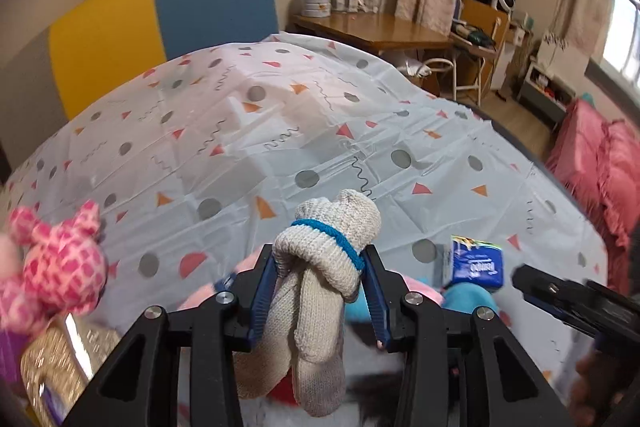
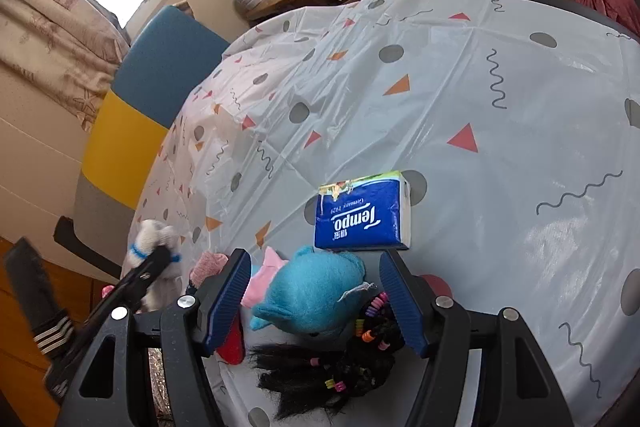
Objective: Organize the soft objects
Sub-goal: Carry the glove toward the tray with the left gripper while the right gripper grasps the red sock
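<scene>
Blue tissue pack (image 2: pixel 363 214) just beyond teal plush (image 2: pixel 316 291).

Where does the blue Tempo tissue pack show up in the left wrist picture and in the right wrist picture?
Left wrist: the tissue pack lies at lower right on the tablecloth, right of the left gripper shut on the knitted gloves.
Right wrist: the pack sits at centre, beyond the open right gripper.
Shared landmark: the blue plush toy.
</scene>
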`<move>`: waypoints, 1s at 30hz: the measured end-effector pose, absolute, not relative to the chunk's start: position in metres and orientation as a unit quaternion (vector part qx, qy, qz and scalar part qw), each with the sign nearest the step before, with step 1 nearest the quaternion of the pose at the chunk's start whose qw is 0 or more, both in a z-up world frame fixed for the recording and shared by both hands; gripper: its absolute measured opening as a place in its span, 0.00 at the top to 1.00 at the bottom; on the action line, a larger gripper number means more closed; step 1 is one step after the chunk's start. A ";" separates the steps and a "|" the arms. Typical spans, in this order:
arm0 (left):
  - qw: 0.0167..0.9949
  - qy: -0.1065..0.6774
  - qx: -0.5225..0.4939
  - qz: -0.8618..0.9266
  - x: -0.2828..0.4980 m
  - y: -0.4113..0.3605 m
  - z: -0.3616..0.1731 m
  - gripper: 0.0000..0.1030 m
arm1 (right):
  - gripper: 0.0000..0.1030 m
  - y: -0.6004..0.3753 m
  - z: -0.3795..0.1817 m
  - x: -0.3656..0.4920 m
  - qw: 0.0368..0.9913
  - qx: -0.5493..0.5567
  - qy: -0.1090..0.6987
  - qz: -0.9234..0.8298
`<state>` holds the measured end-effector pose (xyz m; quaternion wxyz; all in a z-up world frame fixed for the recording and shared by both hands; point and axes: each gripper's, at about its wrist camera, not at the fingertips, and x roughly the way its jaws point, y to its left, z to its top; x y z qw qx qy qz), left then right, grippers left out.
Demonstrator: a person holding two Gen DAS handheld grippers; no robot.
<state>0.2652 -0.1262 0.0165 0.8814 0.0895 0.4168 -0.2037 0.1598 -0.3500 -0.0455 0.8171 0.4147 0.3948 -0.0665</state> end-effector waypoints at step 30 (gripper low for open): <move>0.920 0.378 -0.032 -0.104 0.170 0.072 0.085 0.59 | 0.47 -0.156 -0.073 0.251 0.829 0.170 0.524 0.098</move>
